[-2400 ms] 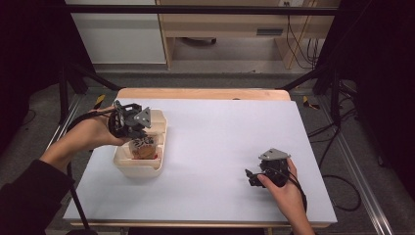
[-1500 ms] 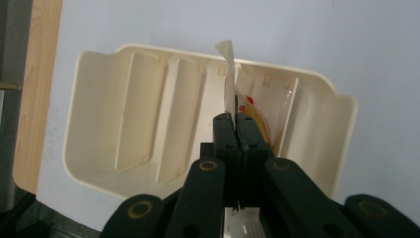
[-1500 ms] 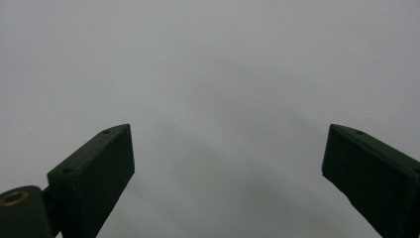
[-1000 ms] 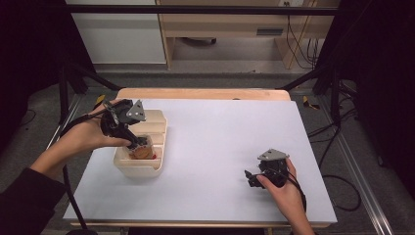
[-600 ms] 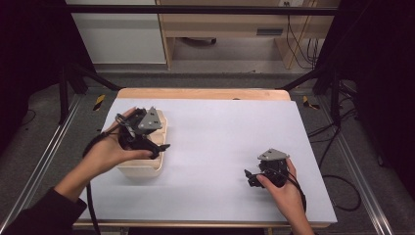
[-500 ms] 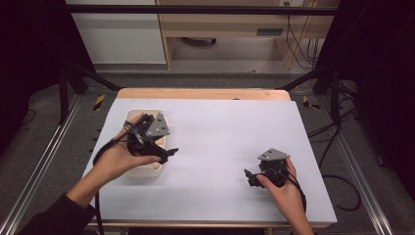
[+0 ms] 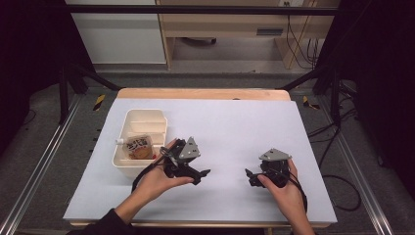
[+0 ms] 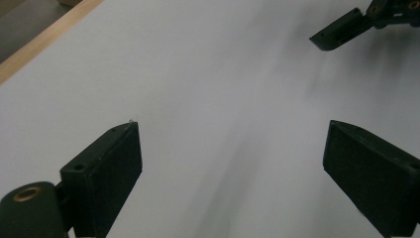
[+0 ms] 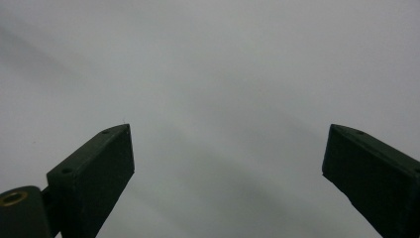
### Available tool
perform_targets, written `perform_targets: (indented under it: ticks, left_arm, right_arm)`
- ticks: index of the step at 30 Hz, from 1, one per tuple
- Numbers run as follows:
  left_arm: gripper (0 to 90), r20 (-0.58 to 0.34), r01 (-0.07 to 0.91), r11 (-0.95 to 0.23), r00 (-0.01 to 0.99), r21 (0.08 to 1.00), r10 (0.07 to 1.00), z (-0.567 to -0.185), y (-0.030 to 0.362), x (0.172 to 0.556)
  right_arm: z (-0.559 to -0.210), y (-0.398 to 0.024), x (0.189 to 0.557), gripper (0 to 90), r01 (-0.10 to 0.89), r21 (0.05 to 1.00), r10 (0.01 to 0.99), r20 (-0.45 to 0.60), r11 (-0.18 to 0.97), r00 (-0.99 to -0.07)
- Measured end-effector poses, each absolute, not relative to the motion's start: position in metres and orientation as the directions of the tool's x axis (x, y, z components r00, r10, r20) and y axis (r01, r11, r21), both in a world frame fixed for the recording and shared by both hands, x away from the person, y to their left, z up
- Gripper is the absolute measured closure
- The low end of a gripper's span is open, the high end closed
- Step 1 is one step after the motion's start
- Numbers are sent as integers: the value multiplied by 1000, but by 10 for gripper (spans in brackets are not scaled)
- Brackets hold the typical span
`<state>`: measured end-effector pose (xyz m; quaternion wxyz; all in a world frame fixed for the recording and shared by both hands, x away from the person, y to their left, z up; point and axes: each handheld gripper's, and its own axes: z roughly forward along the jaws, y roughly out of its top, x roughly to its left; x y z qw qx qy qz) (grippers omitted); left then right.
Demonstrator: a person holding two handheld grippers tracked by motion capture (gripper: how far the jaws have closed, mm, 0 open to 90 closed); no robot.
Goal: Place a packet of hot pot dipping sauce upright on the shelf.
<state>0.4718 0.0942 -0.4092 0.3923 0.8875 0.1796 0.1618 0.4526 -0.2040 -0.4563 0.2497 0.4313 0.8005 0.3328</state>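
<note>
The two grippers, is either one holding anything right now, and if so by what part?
Nothing is held. The left gripper and the right gripper both have their jaws spread wide over bare table. The packet lies in the tray, apart from both.

Cream plastic divided tray (image 7: 157, 121), rectangular with rounded corners, standing on the white table surface at its left side, long axis running front to back. Small packet with brown-and-white printed label (image 7: 138, 146), lying flat and slightly askew in the tray's near compartment; far compartments hold nothing visible
</note>
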Motion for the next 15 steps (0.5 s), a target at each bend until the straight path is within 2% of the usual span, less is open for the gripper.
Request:
perform_targets:
  ticks: [7, 15]
  left_arm:
    - [74, 82, 249, -579, 871, 776, 485, -436, 84, 470]
    - [61, 98, 268, -597, 856, 756, 508, -453, 83, 470]
  right_arm:
    - [-456, -205, 453, 63, 527, 747, 859, -113, 405, -500]
    - [-456, -204, 453, 63, 524, 748, 857, -116, 408, -502]
